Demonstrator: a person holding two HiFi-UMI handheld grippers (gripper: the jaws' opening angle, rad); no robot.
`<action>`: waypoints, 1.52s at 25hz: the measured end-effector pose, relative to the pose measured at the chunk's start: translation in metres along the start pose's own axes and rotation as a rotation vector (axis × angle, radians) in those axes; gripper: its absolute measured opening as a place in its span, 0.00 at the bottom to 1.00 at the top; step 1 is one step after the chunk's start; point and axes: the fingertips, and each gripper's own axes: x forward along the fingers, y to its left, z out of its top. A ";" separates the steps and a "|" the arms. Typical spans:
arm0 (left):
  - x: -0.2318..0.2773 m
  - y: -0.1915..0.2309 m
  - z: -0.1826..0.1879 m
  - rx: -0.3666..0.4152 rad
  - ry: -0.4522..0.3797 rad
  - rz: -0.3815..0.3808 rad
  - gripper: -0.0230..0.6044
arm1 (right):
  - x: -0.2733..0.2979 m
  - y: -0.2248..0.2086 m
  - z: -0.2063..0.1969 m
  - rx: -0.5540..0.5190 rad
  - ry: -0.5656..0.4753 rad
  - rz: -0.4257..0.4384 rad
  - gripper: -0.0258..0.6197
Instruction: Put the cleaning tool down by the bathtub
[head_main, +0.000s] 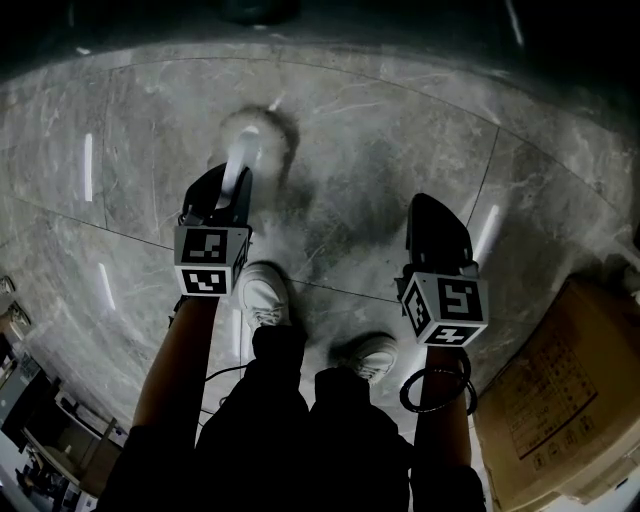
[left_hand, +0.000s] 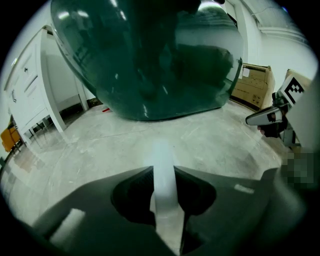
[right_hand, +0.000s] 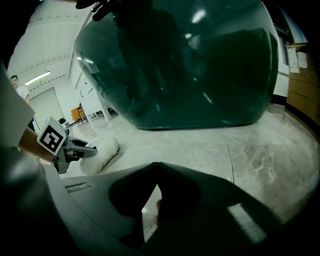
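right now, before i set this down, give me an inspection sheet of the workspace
surface: grey marble floor, tiled
job's things: cleaning tool, white handle, fluffy head low at the floor; dark green bathtub just ahead
clutter: cardboard box on the floor at the right
grippers: left hand-held gripper shut on the cleaning tool's handle; right hand-held gripper shut, nothing between its jaws
cables: black looped cord at the right wrist
surroundings: white door at the left; stacked cartons beside the bathtub

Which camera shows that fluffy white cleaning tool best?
The right gripper view: the fluffy head shows clearly, side-on. The head view shows it blurred from above; the left gripper view shows only the handle.
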 end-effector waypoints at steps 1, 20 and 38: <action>0.001 0.000 0.001 0.001 -0.003 0.002 0.18 | 0.001 -0.001 0.000 0.001 -0.002 0.001 0.08; 0.003 0.000 0.003 0.014 -0.048 -0.012 0.18 | 0.006 0.004 -0.006 -0.008 -0.007 0.004 0.08; -0.006 -0.001 0.020 0.003 -0.132 -0.056 0.45 | 0.002 0.005 0.000 -0.020 -0.008 0.002 0.08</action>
